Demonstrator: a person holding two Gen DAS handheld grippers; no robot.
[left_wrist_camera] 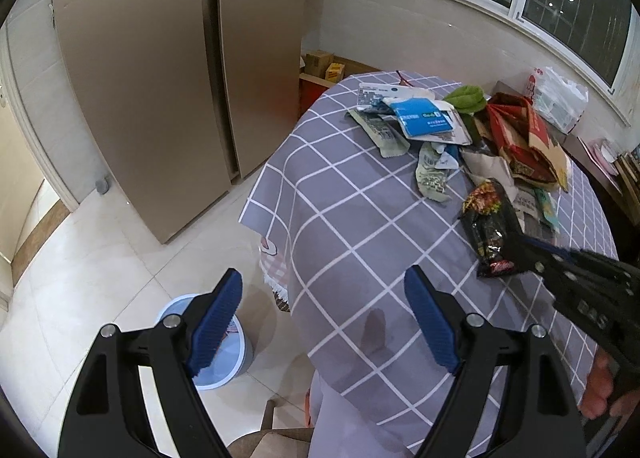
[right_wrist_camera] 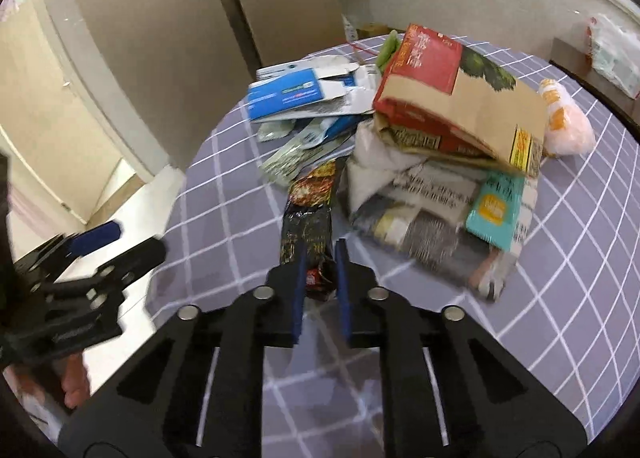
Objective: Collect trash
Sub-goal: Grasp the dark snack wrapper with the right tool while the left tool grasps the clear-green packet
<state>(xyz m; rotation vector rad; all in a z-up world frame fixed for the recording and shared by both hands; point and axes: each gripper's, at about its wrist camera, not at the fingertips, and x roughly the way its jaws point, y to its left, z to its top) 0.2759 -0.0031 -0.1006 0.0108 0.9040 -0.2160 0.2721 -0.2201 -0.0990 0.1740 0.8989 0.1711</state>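
Note:
A heap of trash lies on the round table with the grey checked cloth (left_wrist_camera: 344, 218): a blue and white carton (left_wrist_camera: 424, 118), a red and brown cardboard box (right_wrist_camera: 452, 98), newspaper (right_wrist_camera: 424, 218) and a black snack wrapper (right_wrist_camera: 308, 226). My right gripper (right_wrist_camera: 320, 254) is shut on the near end of the black snack wrapper (left_wrist_camera: 490, 230), pads pressing it from both sides. My left gripper (left_wrist_camera: 324, 298) hangs open over the table's near left edge with nothing between its fingers. A pale blue bin (left_wrist_camera: 224, 354) stands on the floor below it.
A tall beige cabinet (left_wrist_camera: 160, 78) stands left of the table. Cardboard boxes (left_wrist_camera: 324, 66) sit on the floor behind it. A white plastic bag (left_wrist_camera: 560, 98) lies on a dark sideboard at the right, under the window. A pale peach bag (right_wrist_camera: 564, 126) rests on the table's far right.

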